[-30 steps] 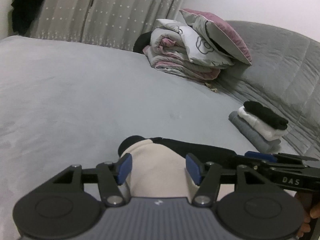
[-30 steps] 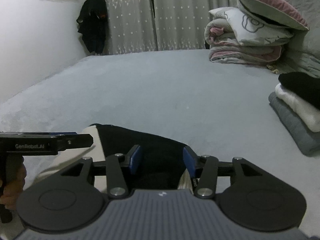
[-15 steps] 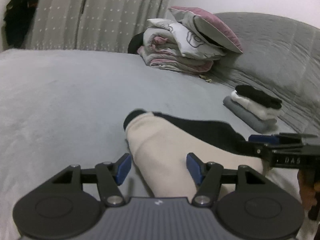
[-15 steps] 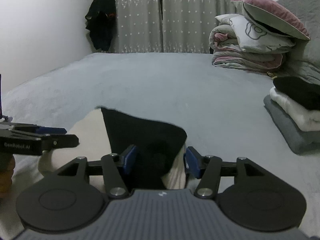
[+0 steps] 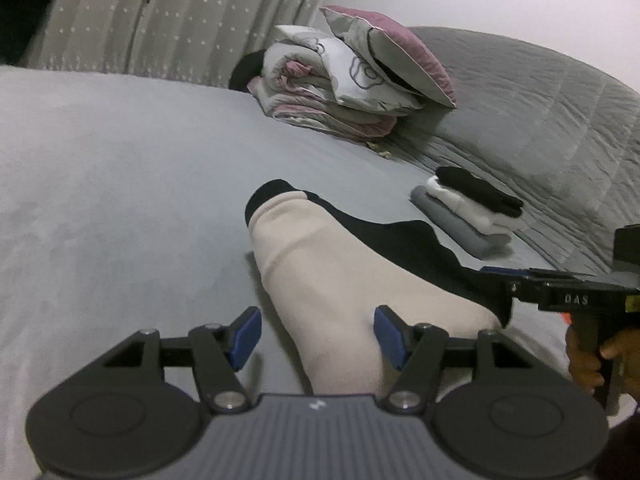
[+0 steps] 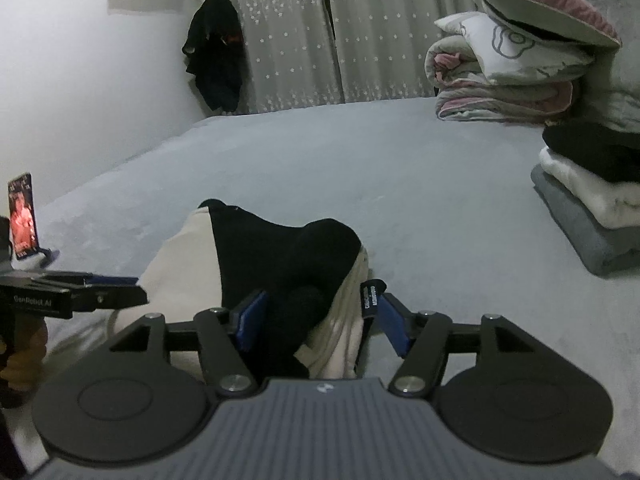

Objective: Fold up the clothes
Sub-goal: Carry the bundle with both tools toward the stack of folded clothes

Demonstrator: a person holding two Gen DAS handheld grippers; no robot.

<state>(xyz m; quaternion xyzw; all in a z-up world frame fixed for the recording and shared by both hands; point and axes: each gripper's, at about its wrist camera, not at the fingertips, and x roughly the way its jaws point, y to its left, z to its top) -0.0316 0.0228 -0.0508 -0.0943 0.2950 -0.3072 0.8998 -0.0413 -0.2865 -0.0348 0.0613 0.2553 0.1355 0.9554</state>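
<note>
Letting go, we are drawing both grippers back from the cream-and-black garment (image 5: 352, 280), which is lying folded on the bed (image 5: 120, 200) ahead of the jaws. The right gripper (image 6: 316, 320) has just been opening, cloth loose between its pads; the left gripper (image 5: 316, 336) is standing apart too, so this fold is looking finished to us.

1. Grey bed (image 6: 320, 152) fills the room; quilted grey headboard (image 5: 520, 112) along one side.
2. Star-dotted curtains (image 6: 304, 32) drawn (dim light).
3. Pale wall (image 6: 80, 60); dark garment (image 6: 216, 60) hanging beside the curtains.
</note>
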